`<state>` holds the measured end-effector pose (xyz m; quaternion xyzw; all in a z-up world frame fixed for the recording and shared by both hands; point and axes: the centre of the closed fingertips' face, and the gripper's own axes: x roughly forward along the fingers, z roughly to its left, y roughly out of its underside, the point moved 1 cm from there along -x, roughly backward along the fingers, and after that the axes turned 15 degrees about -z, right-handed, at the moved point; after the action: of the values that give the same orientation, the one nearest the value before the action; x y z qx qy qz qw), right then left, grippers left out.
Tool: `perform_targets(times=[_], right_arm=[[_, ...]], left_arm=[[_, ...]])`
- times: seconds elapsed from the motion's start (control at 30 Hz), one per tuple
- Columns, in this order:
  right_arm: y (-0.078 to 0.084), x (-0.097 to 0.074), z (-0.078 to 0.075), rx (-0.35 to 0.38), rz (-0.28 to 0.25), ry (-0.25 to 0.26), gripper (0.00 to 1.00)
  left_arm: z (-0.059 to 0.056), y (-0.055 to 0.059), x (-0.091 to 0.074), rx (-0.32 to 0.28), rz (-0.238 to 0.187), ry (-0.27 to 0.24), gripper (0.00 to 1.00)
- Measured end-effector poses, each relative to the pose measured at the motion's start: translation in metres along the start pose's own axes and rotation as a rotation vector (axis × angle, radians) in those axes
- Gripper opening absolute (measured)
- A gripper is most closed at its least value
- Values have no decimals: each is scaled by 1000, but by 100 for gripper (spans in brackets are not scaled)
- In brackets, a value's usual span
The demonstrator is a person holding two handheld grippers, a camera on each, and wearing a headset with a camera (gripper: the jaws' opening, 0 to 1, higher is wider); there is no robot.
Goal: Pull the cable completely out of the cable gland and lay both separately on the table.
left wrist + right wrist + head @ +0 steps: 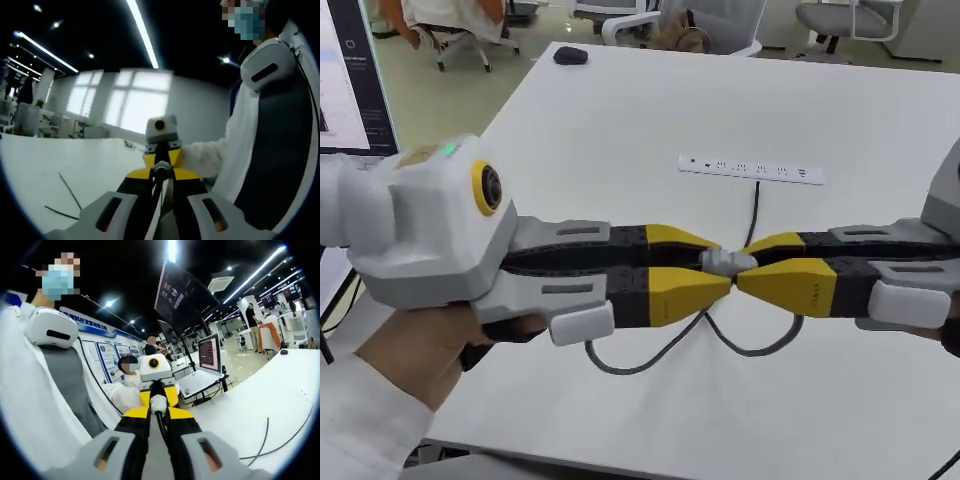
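Head view: left tool (718, 266) pinches gland (728, 261); monitor (340, 80) text seems illegible.

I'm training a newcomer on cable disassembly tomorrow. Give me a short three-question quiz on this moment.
1. True or false: the cable gland lies free on the table, clear of both grippers.
2. What lies on the table beyond the grippers? A) a white power strip B) a red toolbox C) a roll of tape
3. Fill in: the left gripper and the right gripper meet tip to tip, each with its jaws ____.

Key: 1 false, it is held between the gripper tips; 2 A; 3 shut.
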<state>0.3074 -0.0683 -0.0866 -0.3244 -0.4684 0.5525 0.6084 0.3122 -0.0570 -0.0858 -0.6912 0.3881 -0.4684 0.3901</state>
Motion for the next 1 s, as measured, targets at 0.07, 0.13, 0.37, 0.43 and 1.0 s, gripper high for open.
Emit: perform_targets(times=[0.07, 0.13, 0.37, 0.43, 1.0], right_arm=[[4, -1, -2, -28, 16, 5, 10], [8, -2, -3, -79, 40, 7, 10], [13, -1, -4, -363, 110, -14, 10], [15, -2, -3, -389, 126, -20, 10], [21, -9, -10, -348, 98, 26, 2]], left_arm=[[1, 5, -2, -105, 26, -27, 15], [3, 8, -3, -162, 41, -40, 15], [11, 15, -7, -287, 55, -82, 15], [10, 17, -7, -297, 63, -84, 15], [8, 4, -2, 18, 8, -16, 17]])
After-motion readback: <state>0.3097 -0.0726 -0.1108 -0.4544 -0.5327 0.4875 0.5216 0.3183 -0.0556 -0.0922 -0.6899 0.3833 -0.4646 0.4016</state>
